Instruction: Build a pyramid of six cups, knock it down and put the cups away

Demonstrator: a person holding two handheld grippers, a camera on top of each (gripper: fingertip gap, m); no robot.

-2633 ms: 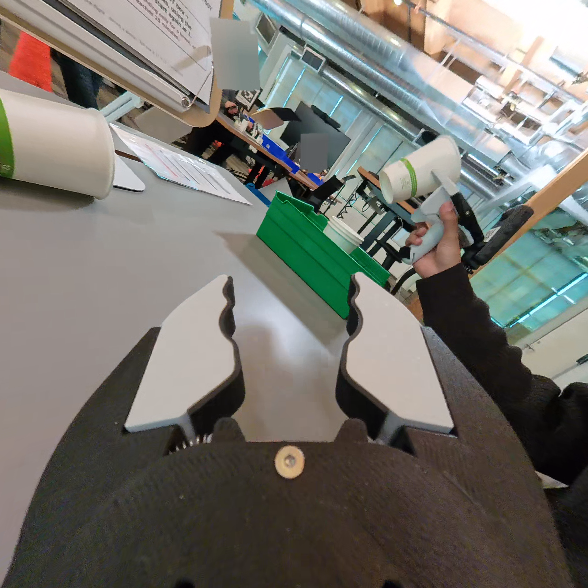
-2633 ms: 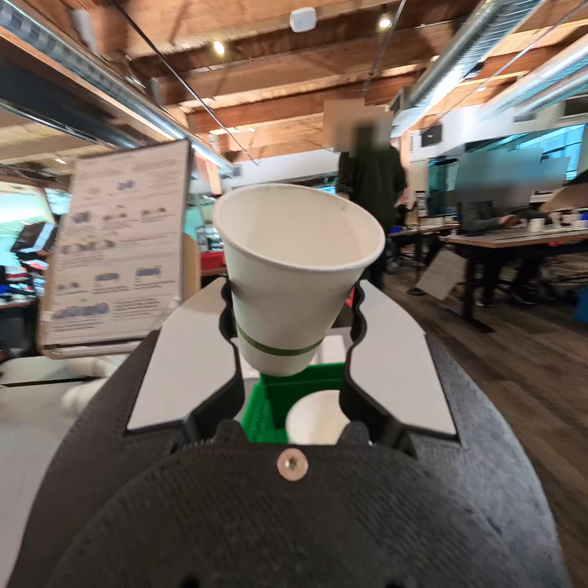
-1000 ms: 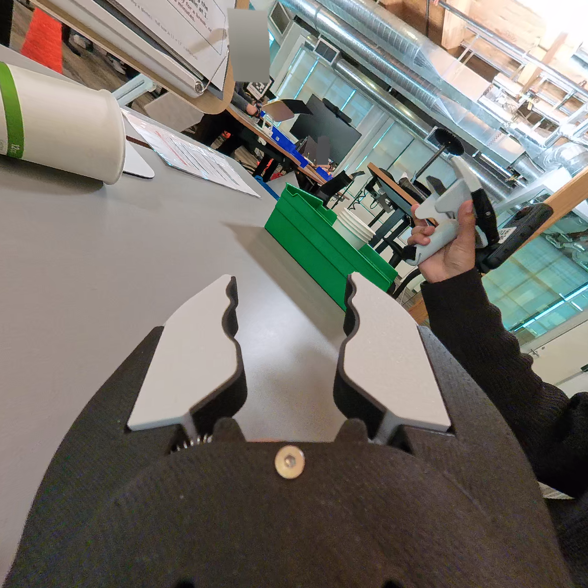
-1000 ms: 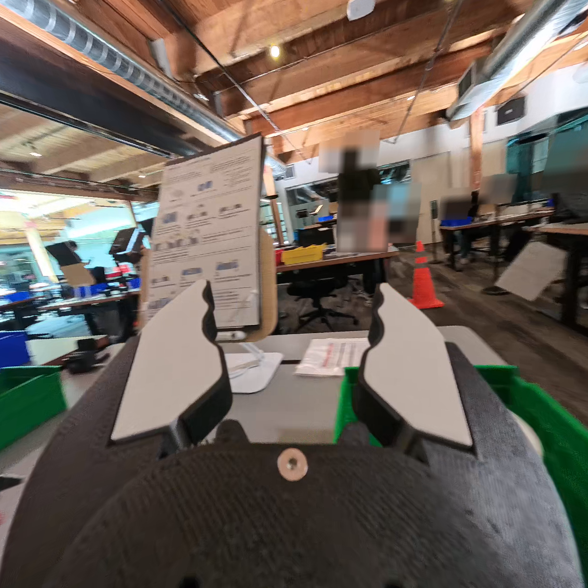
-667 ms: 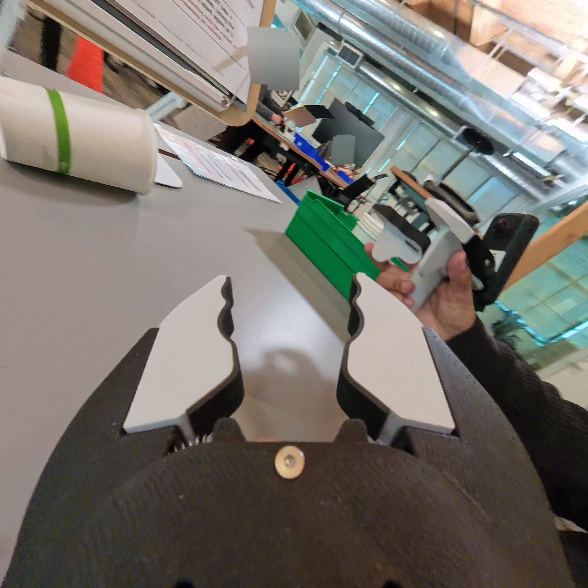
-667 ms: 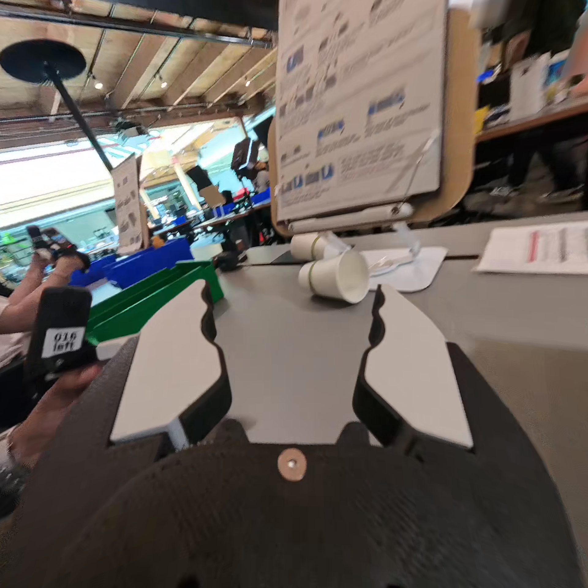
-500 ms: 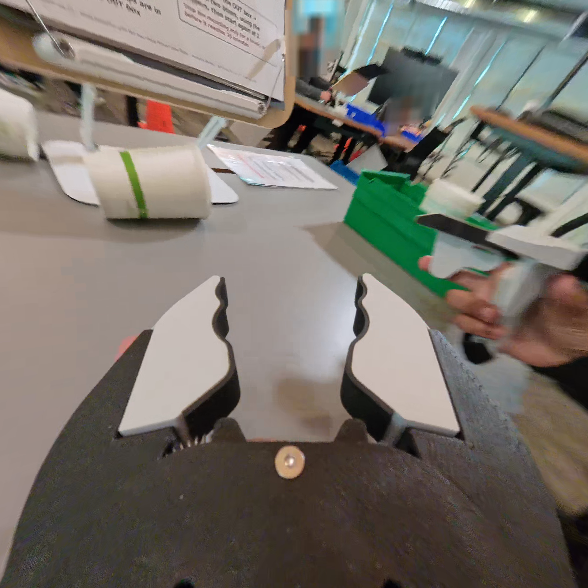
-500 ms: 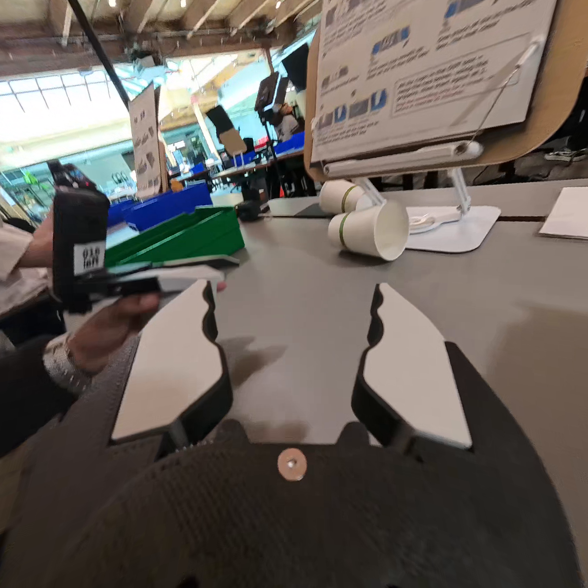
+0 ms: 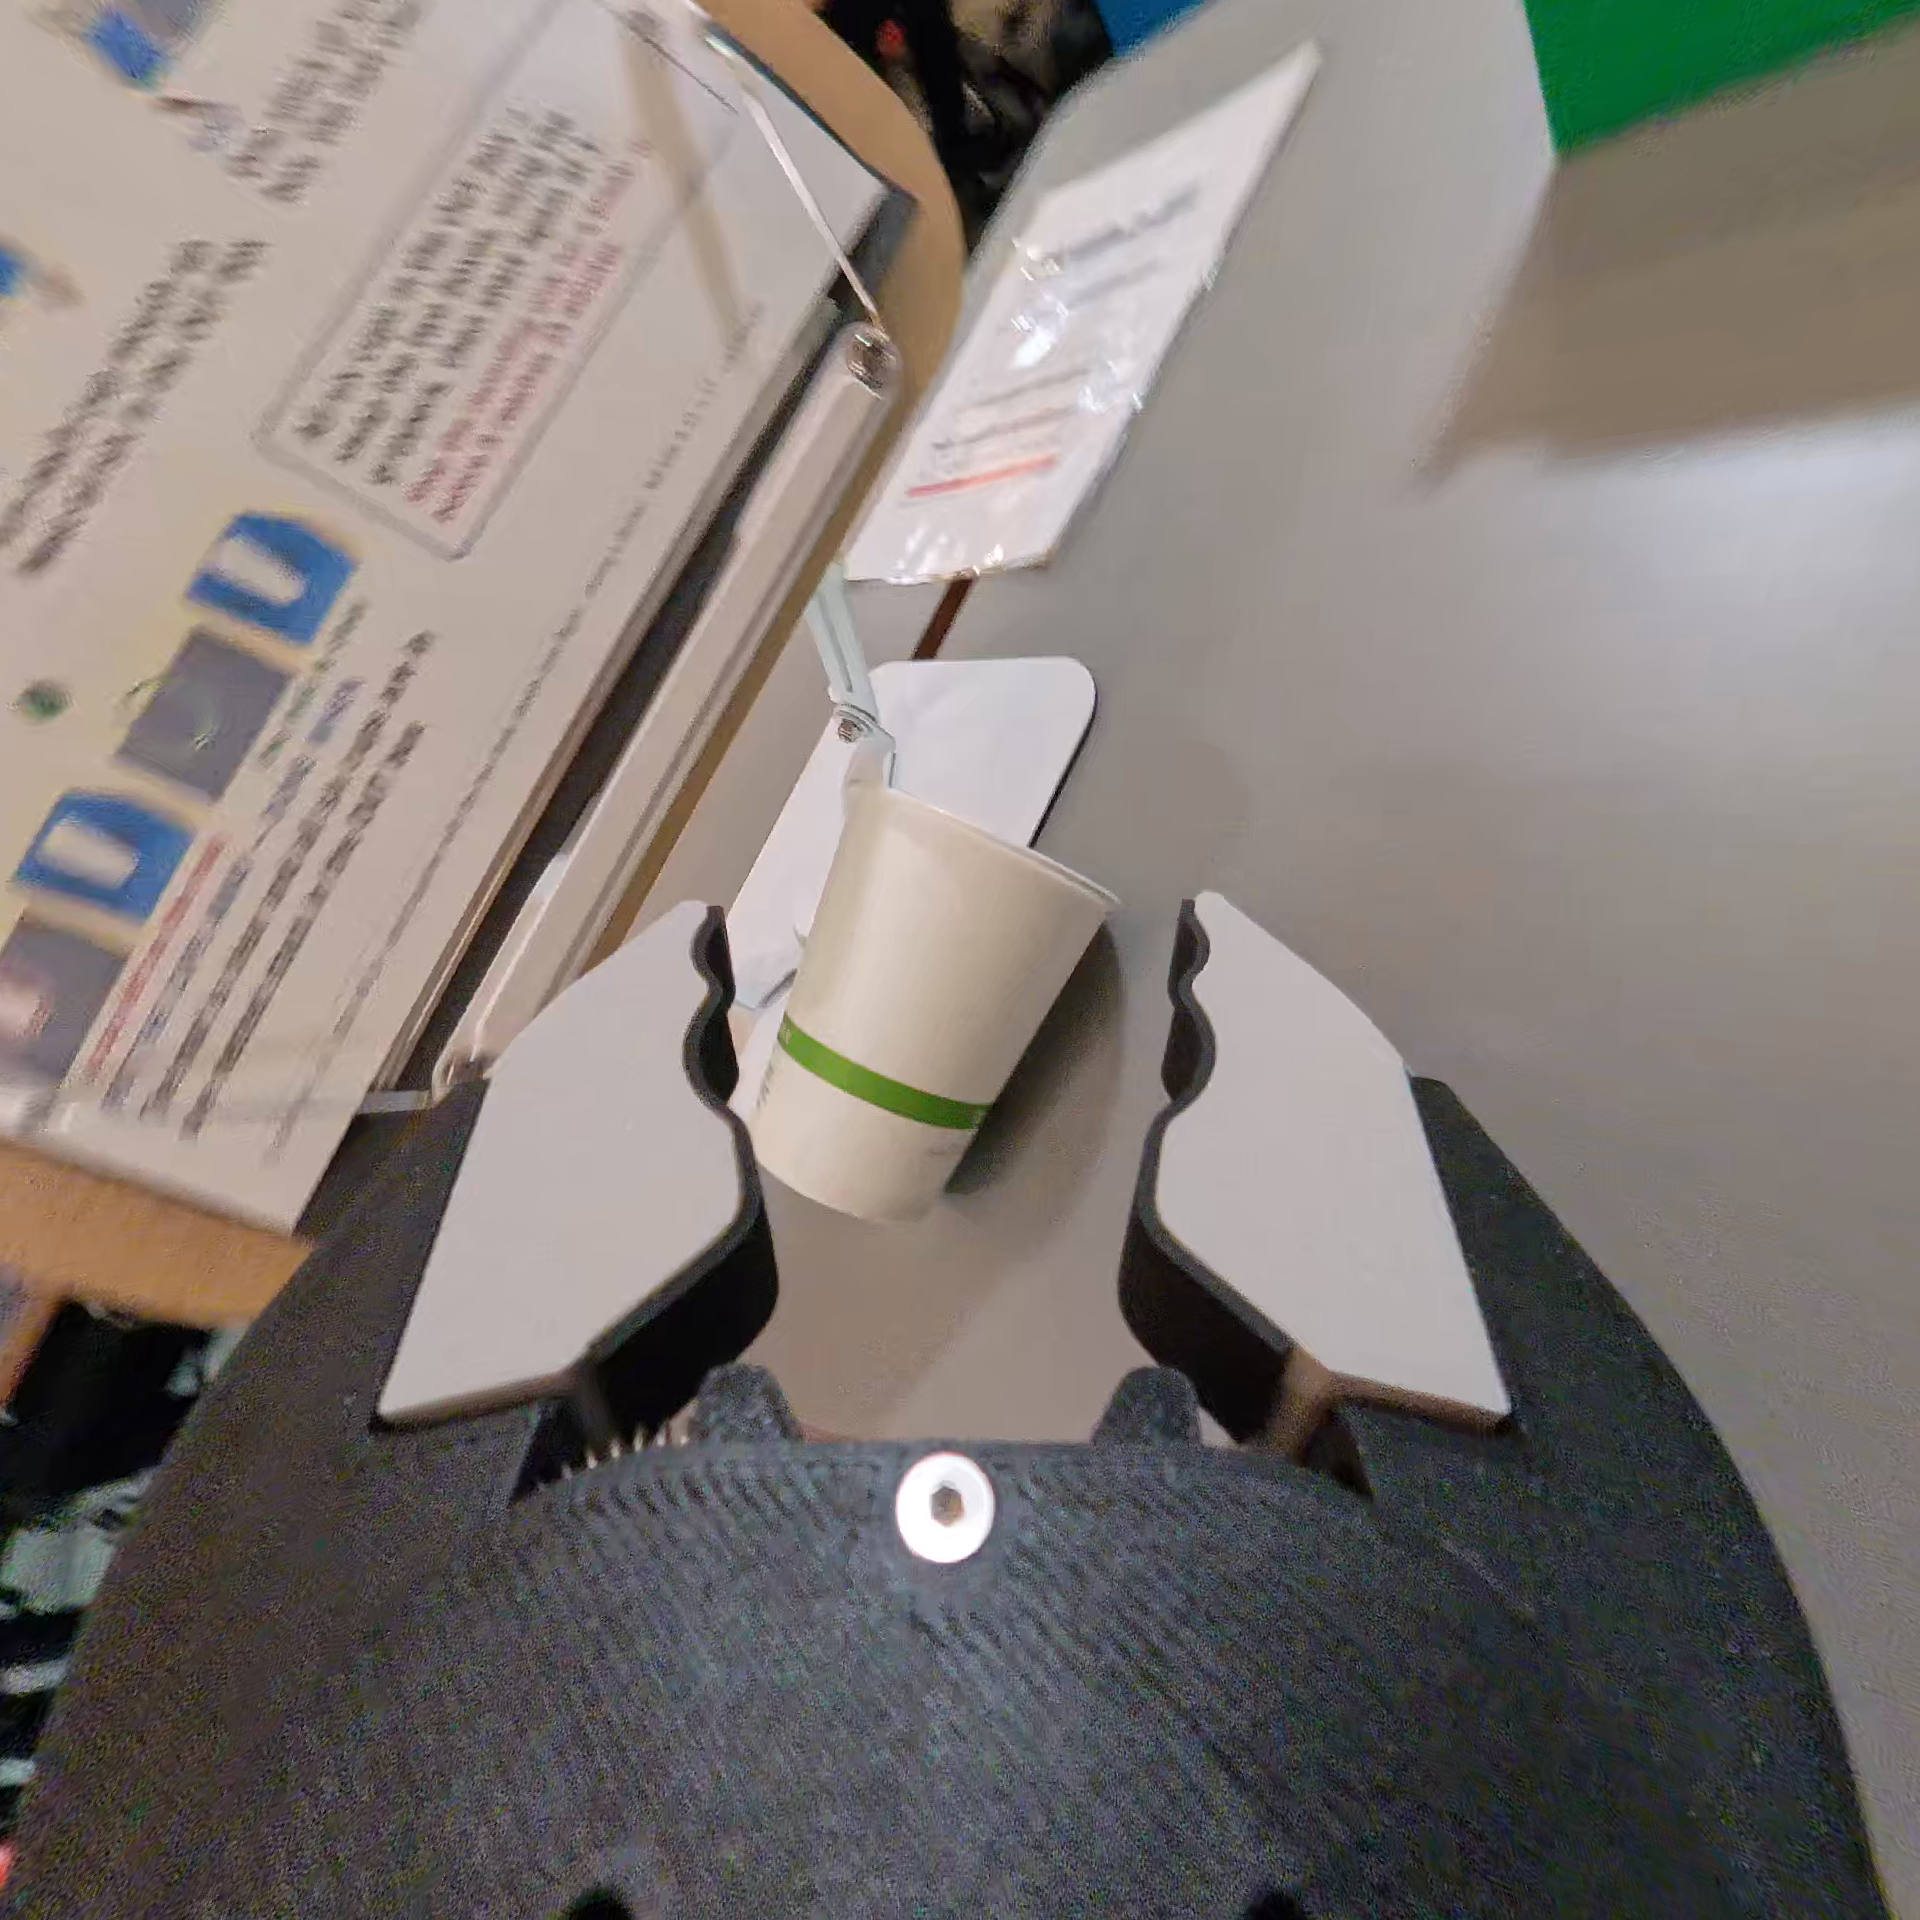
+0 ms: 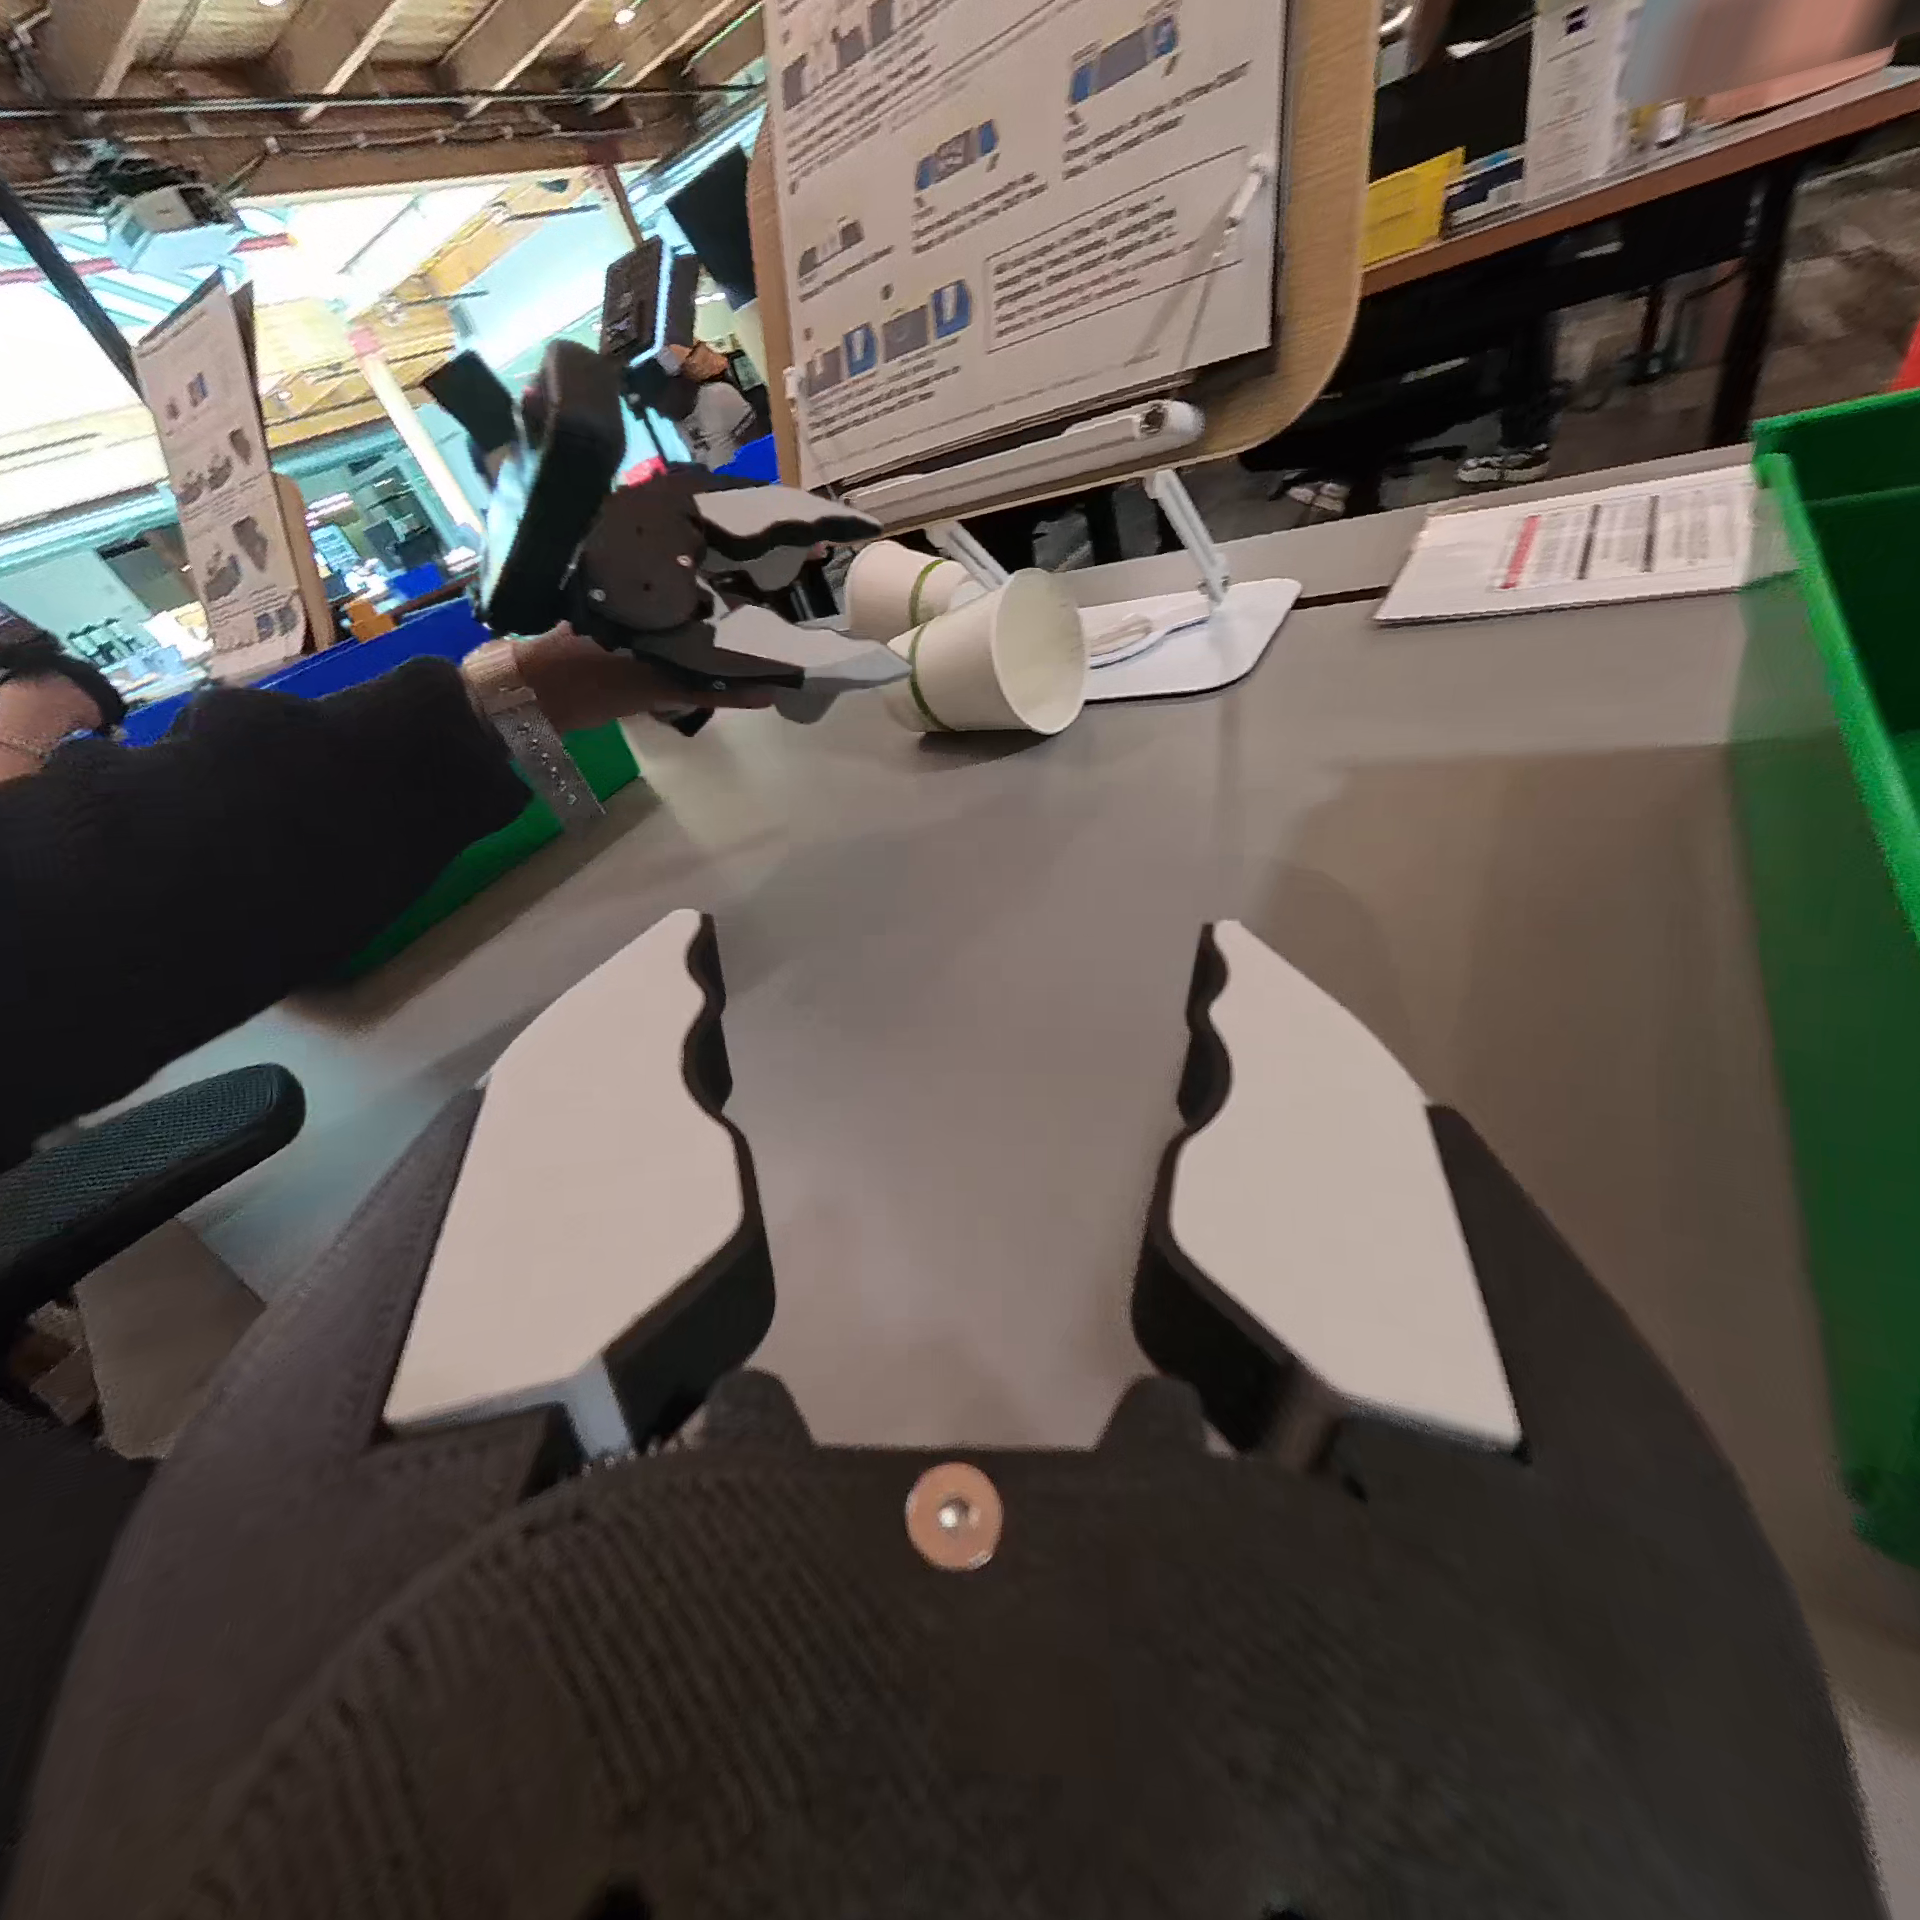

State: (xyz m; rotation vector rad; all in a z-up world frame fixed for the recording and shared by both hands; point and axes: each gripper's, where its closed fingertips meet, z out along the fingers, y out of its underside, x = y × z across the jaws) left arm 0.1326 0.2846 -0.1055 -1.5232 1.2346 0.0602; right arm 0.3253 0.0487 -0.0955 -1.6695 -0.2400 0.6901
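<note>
Approaching a paper cup [image 9: 914, 1029] on its side, the left gripper [image 9: 940, 935] has its jaws spread wide w/ nothing held; the cup's closed base lies between the fingertips, no contact visible. The cup is white w/ a green band and rests on the grey table [image 9: 1455, 831], its open rim partly over the white base plate [image 9: 987, 727] of a document stand [image 9: 312, 468].

Risks (judgement):
- Cup is light and round; a nudge from either finger before both sides meet it would prob. roll or skid it away, or push it against the stand's leg.
- Thin paper wall; too hard a squeeze would likely crush or oval it.
- The tapered side could slip out fwd if pinched near the base.
- The stand's board hangs close on the left finger's side; a wide swing could knock it.
- A second cup [image 10: 899, 582] lies just behind the first and could be disturbed too.

Pose:
- Left gripper: seen from the right wrist view [image 10: 821, 613], held above the table w/ fingers reaching toward the cups, one finger over the other, so it is rolled on its side. The hand [image 10: 592, 681] grips it from behind; a dark sleeve [image 10: 239, 810] extends from the left.
- Right gripper [image 10: 951, 997]: jaws wide, empty, low over bare table, well apart from the cups, pointed toward them. A green bin [image 10: 1839, 727] stands to its right.
</note>
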